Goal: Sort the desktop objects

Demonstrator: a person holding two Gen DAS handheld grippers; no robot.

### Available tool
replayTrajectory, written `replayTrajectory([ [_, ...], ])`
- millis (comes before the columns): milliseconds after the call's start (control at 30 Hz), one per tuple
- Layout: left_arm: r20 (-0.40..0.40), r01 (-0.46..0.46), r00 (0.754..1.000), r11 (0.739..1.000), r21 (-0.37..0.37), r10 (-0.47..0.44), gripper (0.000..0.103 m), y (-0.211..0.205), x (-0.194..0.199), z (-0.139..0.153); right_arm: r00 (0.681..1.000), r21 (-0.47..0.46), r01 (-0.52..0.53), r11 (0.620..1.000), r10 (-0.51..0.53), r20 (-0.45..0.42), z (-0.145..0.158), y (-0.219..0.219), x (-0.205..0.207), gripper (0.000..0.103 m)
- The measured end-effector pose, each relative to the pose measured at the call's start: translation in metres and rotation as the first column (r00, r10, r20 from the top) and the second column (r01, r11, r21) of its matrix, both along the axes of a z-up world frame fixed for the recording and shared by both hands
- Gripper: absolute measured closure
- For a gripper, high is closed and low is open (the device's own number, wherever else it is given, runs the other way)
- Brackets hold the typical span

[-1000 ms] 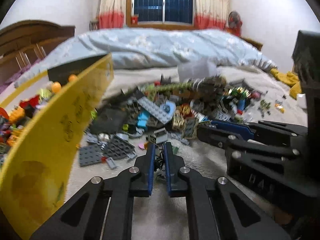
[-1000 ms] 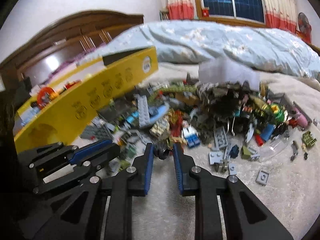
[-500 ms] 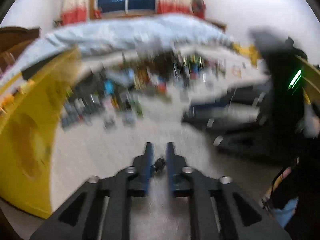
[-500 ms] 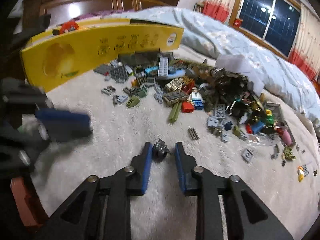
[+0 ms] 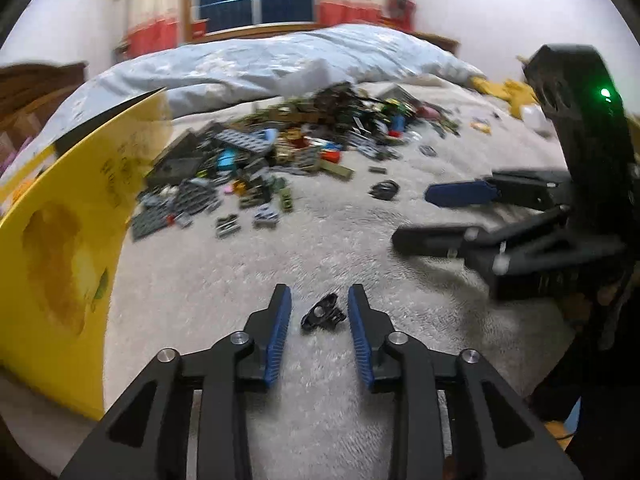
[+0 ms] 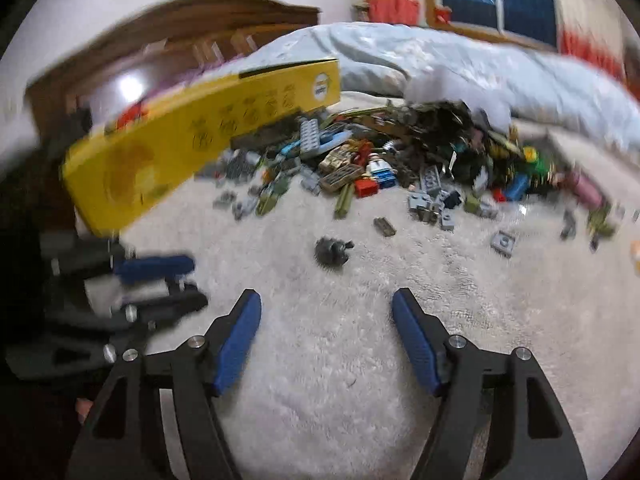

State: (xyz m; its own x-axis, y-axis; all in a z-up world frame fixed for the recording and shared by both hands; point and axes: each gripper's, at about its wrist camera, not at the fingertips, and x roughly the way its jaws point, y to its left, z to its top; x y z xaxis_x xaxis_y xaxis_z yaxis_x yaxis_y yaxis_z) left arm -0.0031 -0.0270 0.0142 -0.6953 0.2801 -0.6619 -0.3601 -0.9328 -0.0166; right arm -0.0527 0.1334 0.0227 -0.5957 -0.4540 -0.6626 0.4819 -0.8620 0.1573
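Observation:
A heap of small toy bricks [image 5: 304,140] lies on a cream blanket; it also shows in the right wrist view [image 6: 420,160]. My left gripper [image 5: 319,312] is open, and a small black piece [image 5: 322,317] lies on the blanket between its fingers, touching neither. My right gripper [image 6: 326,320] is wide open and empty. A dark round piece [image 6: 331,251] lies on the blanket ahead of it, apart from the heap; it also shows in the left wrist view [image 5: 385,189], next to the right gripper [image 5: 460,216].
A yellow box [image 5: 60,248] with toys in it stands on the left; it also shows in the right wrist view [image 6: 192,148]. A light blue quilt [image 5: 280,68] lies behind the heap. A wooden headboard [image 6: 180,32] is at the far left.
Both grippers have pulled back from the heap and opened. The left one has let the black piece down on the blanket. The right one has let go of the dark round piece.

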Motion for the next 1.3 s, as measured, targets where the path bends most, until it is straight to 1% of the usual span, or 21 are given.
replayTrajectory([
  [67, 0.005, -0.048, 0.999, 0.998, 0.035, 0.048, 0.069, -0.003, 0.005, -0.003, 0.999, -0.056, 0.011, 0.998, -0.009, 0.039, 0.003, 0.007, -0.007, 0.034],
  [100, -0.008, -0.067, 0.998, 0.997, 0.035, 0.068, 0.069, -0.003, 0.01, -0.003, 0.999, -0.061, 0.014, 0.998, -0.012, 0.042, 0.003, 0.007, -0.008, 0.034],
  [233, -0.047, -0.078, 0.996, 0.997, -0.002, 0.078, 0.068, 0.0, 0.018, -0.006, 1.0, -0.005, 0.006, 1.0, -0.006, 0.015, 0.004, -0.003, -0.011, 0.036],
  [300, -0.042, -0.087, 0.995, 0.996, 0.009, 0.087, 0.068, -0.002, 0.018, -0.005, 1.0, -0.027, 0.02, 0.999, -0.02, 0.023, 0.005, -0.005, -0.017, 0.052],
  [367, -0.02, -0.1, 0.995, 0.994, 0.052, 0.101, 0.068, -0.008, 0.018, -0.005, 0.997, -0.07, 0.041, 0.997, -0.036, 0.064, 0.005, -0.002, -0.029, 0.06],
  [467, -0.004, -0.099, 0.995, 0.993, 0.07, 0.1, 0.068, -0.009, 0.016, -0.004, 0.995, -0.075, 0.061, 0.995, -0.055, 0.084, 0.003, -0.002, -0.04, 0.083],
  [533, -0.01, -0.106, 0.994, 0.992, 0.067, 0.107, 0.072, -0.01, 0.019, -0.003, 0.995, -0.067, 0.06, 0.996, -0.054, 0.085, 0.003, -0.004, -0.04, 0.083],
  [567, -0.018, -0.112, 0.993, 0.992, 0.067, 0.113, 0.08, -0.01, 0.022, -0.003, 0.996, -0.066, 0.059, 0.996, -0.054, 0.078, 0.003, -0.004, -0.039, 0.083],
  [600, -0.025, -0.112, 0.993, 0.992, 0.063, 0.114, 0.081, -0.01, 0.022, -0.003, 0.996, -0.066, 0.058, 0.996, -0.053, 0.072, 0.004, -0.004, -0.038, 0.083],
  [700, -0.066, -0.088, 0.994, 0.996, 0.019, 0.089, 0.081, -0.006, 0.026, -0.002, 0.998, -0.06, 0.042, 0.997, -0.039, 0.04, 0.006, -0.002, -0.03, 0.083],
  [767, -0.137, -0.078, 0.988, 0.997, -0.011, 0.076, 0.081, 0.0, 0.034, 0.004, 1.0, -0.023, 0.022, 1.0, -0.022, -0.012, 0.008, -0.005, -0.022, 0.083],
  [833, -0.153, -0.048, 0.987, 0.999, 0.002, 0.048, 0.081, 0.003, 0.038, 0.009, 0.998, 0.069, -0.015, 0.998, 0.019, -0.052, 0.006, -0.013, -0.007, 0.083],
  [867, -0.155, -0.037, 0.987, 0.999, 0.001, 0.037, 0.081, 0.005, 0.039, 0.01, 0.999, 0.095, -0.017, 0.995, 0.022, -0.045, 0.002, -0.015, -0.003, 0.082],
  [933, -0.145, -0.003, 0.989, 0.999, -0.035, -0.002, 0.081, 0.012, 0.037, 0.004, 0.999, 0.092, 0.002, 0.996, 0.003, -0.05, -0.002, -0.013, 0.003, 0.079],
  [1000, -0.117, 0.005, 0.993, 0.996, -0.088, -0.015, 0.077, 0.018, 0.033, -0.006, 0.998, 0.093, 0.001, 0.996, 0.004, -0.057, -0.002, -0.012, 0.008, 0.068],
  [1033, -0.154, -0.008, 0.988, 0.995, -0.098, -0.007, 0.073, 0.02, 0.035, -0.009, 0.998, 0.092, -0.006, 0.996, 0.011, -0.06, -0.003, -0.011, 0.009, 0.066],
  [1067, -0.185, -0.036, 0.983, 0.993, -0.112, 0.015, 0.062, 0.022, 0.037, -0.01, 0.998, 0.092, -0.008, 0.996, 0.014, -0.063, -0.003, -0.01, 0.01, 0.064],
  [1100, -0.19, -0.054, 0.981, 0.992, -0.113, 0.031, 0.059, 0.022, 0.036, -0.011, 0.998, 0.093, -0.009, 0.996, 0.015, -0.064, -0.003, -0.011, 0.01, 0.063],
  [1167, -0.163, -0.088, 0.983, 0.995, -0.038, 0.08, 0.058, 0.018, 0.027, -0.012, 0.998, 0.094, -0.01, 0.996, 0.016, -0.063, -0.003, -0.012, 0.008, 0.062],
  [1233, -0.133, -0.118, 0.984, 0.993, 0.016, 0.119, 0.057, 0.015, 0.019, -0.013, 0.998, 0.093, -0.008, 0.996, 0.014, -0.057, -0.004, -0.015, 0.004, 0.062],
  [1300, -0.131, -0.126, 0.983, 0.992, 0.001, 0.125, 0.059, 0.019, 0.016, -0.012, 0.999, 0.086, -0.003, 0.996, 0.007, -0.051, -0.004, -0.015, 0.002, 0.062],
])
